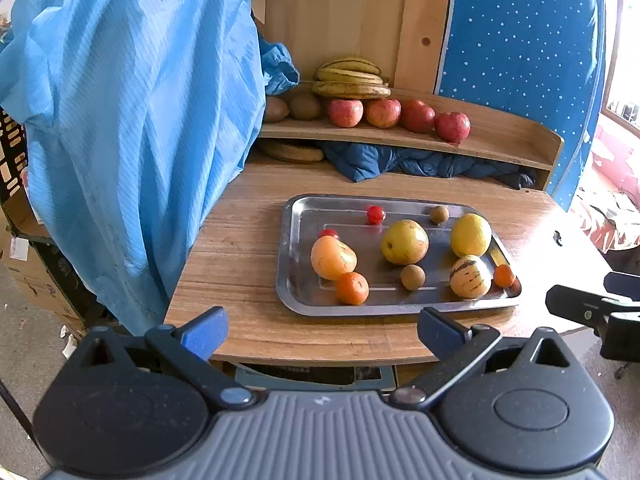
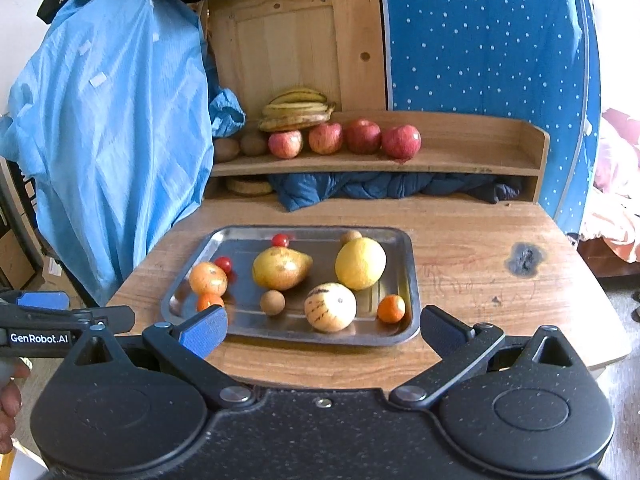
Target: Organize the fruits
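Observation:
A steel tray (image 1: 292,216) (image 2: 408,264) on the wooden table holds several fruits: a yellow pear (image 1: 404,241) (image 2: 280,267), a lemon (image 1: 471,235) (image 2: 360,263), a striped melon (image 1: 470,277) (image 2: 330,306), an orange persimmon (image 1: 332,257) (image 2: 207,278), small oranges (image 1: 352,288) (image 2: 391,309), cherry tomatoes (image 1: 375,214) (image 2: 280,240) and brown longans (image 1: 412,277) (image 2: 272,302). My left gripper (image 1: 322,330) stands open before the tray's near edge, holding nothing. My right gripper (image 2: 324,326) is open too, just short of the tray. On the shelf sit red apples (image 1: 416,116) (image 2: 362,136), bananas (image 1: 351,78) (image 2: 296,110) and kiwis (image 1: 305,106) (image 2: 253,143).
A blue garment (image 1: 132,120) (image 2: 116,132) hangs at the table's left. Dark blue cloth (image 1: 400,162) (image 2: 380,186) is stuffed under the wooden shelf (image 1: 500,142) (image 2: 472,152). The table's right part (image 2: 500,300) has a dark burn mark (image 2: 525,260). A hand (image 2: 10,400) holds the left gripper.

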`<state>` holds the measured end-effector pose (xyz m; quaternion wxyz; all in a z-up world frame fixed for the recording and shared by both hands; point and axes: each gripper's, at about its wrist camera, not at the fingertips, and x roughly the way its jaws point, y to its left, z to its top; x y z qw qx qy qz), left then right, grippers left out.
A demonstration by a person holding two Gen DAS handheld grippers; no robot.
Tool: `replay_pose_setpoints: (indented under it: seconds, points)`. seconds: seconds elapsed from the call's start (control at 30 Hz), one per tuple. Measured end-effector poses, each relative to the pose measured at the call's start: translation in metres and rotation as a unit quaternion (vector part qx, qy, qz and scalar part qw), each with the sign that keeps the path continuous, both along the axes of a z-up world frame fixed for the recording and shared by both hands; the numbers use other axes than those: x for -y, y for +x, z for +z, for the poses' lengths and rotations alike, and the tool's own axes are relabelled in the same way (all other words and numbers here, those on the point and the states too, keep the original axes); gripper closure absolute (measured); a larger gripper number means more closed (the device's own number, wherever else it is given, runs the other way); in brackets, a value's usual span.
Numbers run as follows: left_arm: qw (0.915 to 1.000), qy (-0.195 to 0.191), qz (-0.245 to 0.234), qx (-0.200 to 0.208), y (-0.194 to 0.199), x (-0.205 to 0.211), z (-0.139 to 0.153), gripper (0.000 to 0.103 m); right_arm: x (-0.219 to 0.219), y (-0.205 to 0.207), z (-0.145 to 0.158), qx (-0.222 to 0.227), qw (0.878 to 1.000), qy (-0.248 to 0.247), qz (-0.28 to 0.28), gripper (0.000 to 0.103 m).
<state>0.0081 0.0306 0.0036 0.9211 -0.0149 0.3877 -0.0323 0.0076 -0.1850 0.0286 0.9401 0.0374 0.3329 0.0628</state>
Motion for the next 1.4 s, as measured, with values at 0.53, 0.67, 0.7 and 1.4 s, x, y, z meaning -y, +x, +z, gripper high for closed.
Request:
replay_pose_setpoints:
  seconds: [0.53, 0.67, 0.7, 1.4]
  points:
    - [1.0000, -0.004, 0.002, -0.006, 0.0011, -0.0052, -0.0035, 0.001, -0.0041, 0.0008, -0.0061, -0.018, 1.000, -0.003, -0.001, 0.001]
    - [1.0000, -0.005, 0.002, -0.008, 0.0019, -0.0064, -0.0052, 0.001, -0.0054, 0.0022, -0.0074, -0.020, 1.000, -0.004, 0.002, 0.001]
    - [0.9999, -0.005, 0.002, -0.008, 0.0023, -0.0068, -0.0054, 0.001, -0.0059, 0.0026, -0.0077, -0.021, 1.000, -0.004, 0.002, 0.001]
    - [0.9999, -0.007, 0.000, -0.015, 0.0047, -0.0044, -0.0096, 0.001, -0.0046, 0.0055, -0.0093, -0.026, 1.000, -0.008, 0.002, 0.001]
